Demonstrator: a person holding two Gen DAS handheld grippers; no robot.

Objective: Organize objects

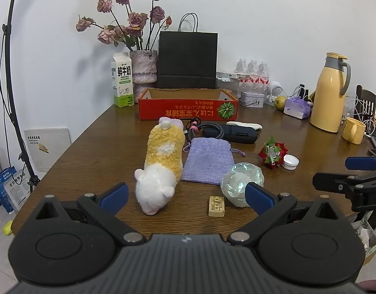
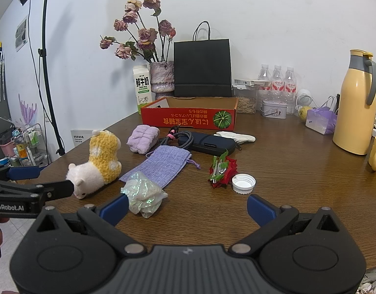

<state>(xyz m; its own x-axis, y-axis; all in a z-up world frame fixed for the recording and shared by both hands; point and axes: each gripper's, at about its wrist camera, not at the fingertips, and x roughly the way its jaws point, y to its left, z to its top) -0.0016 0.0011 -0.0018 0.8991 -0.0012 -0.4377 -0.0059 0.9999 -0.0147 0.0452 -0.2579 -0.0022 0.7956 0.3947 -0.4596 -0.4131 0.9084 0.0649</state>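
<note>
Both tongs, the left [image 1: 186, 197] and the right [image 2: 187, 207], are gaping wide, grasping nothing, hovering over the grainy wooden table [image 2: 286, 171]. Lying ahead are a fuzzy yellow-and-white plush toy [image 1: 161, 166], a woven lilac pouch [image 1: 207, 160], crinkly iridescent wrap [image 2: 145, 194], and a ridged white cap [image 2: 243, 183]; the red cardboard box [image 1: 188, 109] is sitting open behind.

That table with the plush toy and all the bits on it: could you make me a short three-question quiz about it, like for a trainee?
1. True or false: the red cardboard box already holds the plush toy.
2. Which lies nearest the white bottle cap? A) milk carton B) red paper flower C) yellow jug
3. Fill in: both claws, left claw and right claw, are ____ and hold nothing.

Key:
1. False; the toy lies on the table, in front of the box.
2. B, the red paper flower.
3. Open.
</note>
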